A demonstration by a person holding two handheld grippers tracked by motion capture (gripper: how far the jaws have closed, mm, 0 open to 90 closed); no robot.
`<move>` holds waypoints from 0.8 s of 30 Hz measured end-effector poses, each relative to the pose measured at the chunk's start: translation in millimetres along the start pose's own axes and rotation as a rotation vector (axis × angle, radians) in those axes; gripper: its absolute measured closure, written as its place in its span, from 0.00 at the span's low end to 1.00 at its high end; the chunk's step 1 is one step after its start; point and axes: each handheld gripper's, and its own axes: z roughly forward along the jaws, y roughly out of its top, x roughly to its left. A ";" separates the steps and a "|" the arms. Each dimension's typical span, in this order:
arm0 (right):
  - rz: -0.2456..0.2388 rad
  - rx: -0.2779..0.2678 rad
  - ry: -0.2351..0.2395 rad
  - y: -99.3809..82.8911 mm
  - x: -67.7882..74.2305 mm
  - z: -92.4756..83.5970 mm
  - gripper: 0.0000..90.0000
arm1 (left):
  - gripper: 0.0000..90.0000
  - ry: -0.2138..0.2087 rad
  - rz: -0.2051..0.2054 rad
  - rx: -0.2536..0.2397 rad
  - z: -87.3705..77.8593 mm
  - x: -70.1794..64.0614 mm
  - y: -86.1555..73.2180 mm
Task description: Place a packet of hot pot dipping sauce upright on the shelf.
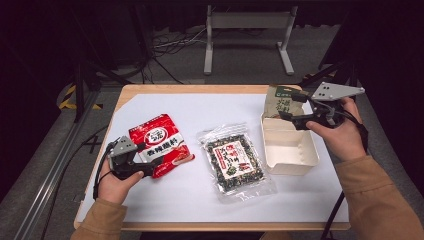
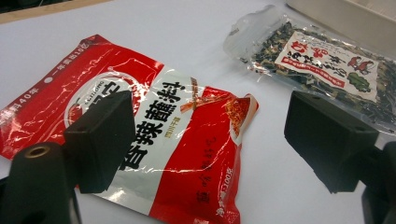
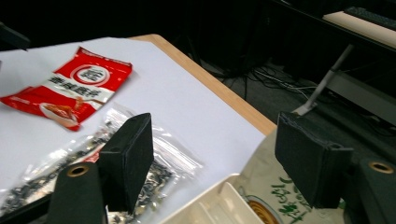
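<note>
High view: left gripper (image 1: 148, 169) wide at red foil sachet (image 1: 160, 144); clear seaweed bag (image 1: 235, 161) at 3 o'clock; right gripper (image 1: 286, 107) wide over green-beige packet (image 1: 278, 101), part hidden, leaning in white paper box (image 1: 290, 147).
Left gripper view: sachet under the jaws, untouched.
Right gripper view: packet cut off below.

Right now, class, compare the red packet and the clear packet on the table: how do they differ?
The red packet is opaque, printed red and silver; the clear packet is see-through, showing dark flakes behind a small label. The red packet lies by the left tool; the clear packet lies mid-table, beside the white box. Both lie flat, sealed.
</note>
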 end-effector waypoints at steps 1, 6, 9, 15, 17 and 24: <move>0.004 0.000 0.011 0.1 3.3 -0.6 0.32 | 0.20 -0.001 -0.005 0.001 -0.6 0.7 -0.1; 0.004 -0.010 0.058 0.9 17.8 -2.7 0.32 | 0.23 0.026 0.013 0.016 -5.7 4.3 -0.3; 0.002 -0.018 0.072 1.2 23.0 -3.3 0.32 | 0.24 0.029 0.024 0.029 -7.1 5.2 0.3; 0.000 -0.040 0.098 -1.5 37.3 -3.2 0.32 | 0.25 0.035 0.021 0.047 -7.7 5.9 0.8; -0.001 -0.045 0.110 -4.4 43.8 -2.0 0.32 | 0.29 0.039 0.027 0.061 -8.7 6.7 1.3; 0.004 -0.075 0.124 -15.0 61.7 4.1 0.32 | 0.25 0.048 0.022 0.062 -12.1 11.8 0.9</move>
